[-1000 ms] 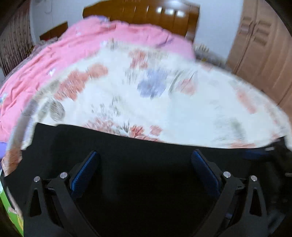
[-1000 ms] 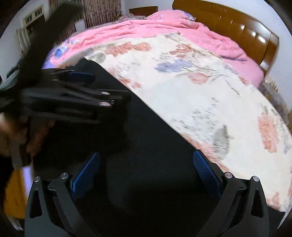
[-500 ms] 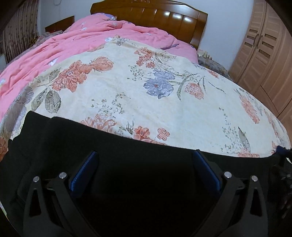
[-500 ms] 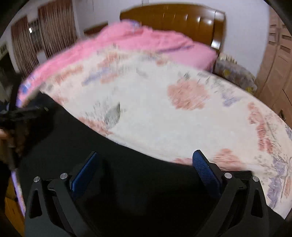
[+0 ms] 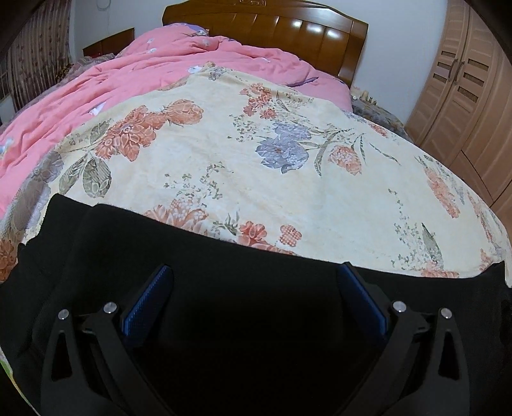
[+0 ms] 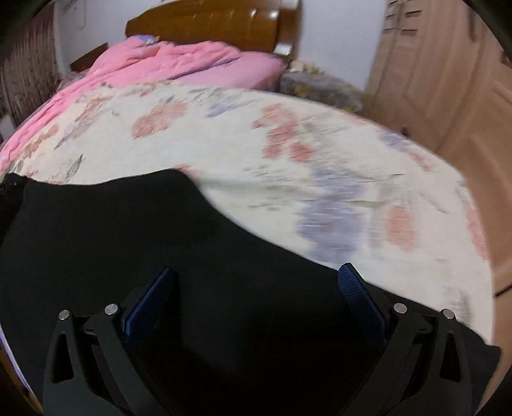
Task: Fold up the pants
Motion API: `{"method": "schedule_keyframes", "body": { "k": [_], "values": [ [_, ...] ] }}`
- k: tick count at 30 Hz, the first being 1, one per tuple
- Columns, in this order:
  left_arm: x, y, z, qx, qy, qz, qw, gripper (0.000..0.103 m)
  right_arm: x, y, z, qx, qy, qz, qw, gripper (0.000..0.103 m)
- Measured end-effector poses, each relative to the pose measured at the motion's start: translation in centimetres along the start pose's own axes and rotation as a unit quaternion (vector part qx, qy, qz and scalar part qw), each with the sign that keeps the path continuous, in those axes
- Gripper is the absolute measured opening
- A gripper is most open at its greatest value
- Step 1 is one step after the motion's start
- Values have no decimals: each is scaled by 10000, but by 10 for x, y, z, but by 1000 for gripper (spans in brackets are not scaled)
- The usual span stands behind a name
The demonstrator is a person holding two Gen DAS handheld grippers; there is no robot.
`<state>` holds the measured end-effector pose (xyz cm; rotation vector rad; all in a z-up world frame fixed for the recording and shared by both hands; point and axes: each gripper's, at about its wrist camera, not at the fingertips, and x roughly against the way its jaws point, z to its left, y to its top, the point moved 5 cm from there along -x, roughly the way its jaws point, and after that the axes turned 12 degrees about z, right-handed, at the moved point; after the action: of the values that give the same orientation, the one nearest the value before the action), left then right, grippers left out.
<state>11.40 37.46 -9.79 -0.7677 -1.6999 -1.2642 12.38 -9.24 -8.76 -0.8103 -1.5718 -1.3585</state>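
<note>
Black pants (image 5: 224, 272) lie spread along the near edge of the bed, on a cream floral blanket (image 5: 256, 179). My left gripper (image 5: 254, 288) is open and empty, hovering over the pants' left part. My right gripper (image 6: 256, 288) is open and empty over the pants (image 6: 112, 230) toward their right end; this view is blurred by motion. The pants' near edge is hidden under both grippers.
A pink quilt (image 5: 128, 70) covers the far left of the bed, below a wooden headboard (image 5: 272, 25). A wooden wardrobe (image 5: 464, 96) stands on the right. The floral blanket (image 6: 320, 166) stretches beyond the pants.
The right gripper has swung rightward along the pants, away from the left gripper, which has left its view. The left gripper has steadied and barely moved. Both stayed open.
</note>
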Motion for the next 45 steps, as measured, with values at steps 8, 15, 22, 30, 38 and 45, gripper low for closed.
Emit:
{"method": "schedule_keyframes", "body": {
  "k": [8,15,22,30,38,45],
  "values": [
    [1,-1,1,19,-31,-1,10000,102,9,-75,-63,-332,58,410,9986,99],
    [2,-1,1,7,7,-19,10000,102,45,-97,-52,-65,-283,177,9994,98],
    [1,0,2,38,-67,-29,10000,102,42,-147,-7,450,331,246,9981,99],
    [69,-26,11,295,-857,-912,9917,101,72,-154,-20,273,-111,319,9991,98],
    [95,-119,-17,-1053,219,-490,9930,101,61,-101,106,1299,1067,-7,9858,98],
    [71,-149,-8,-1079,413,-269,9929,102,18,-79,183,2213,615,236,9730,98]
  ]
}}
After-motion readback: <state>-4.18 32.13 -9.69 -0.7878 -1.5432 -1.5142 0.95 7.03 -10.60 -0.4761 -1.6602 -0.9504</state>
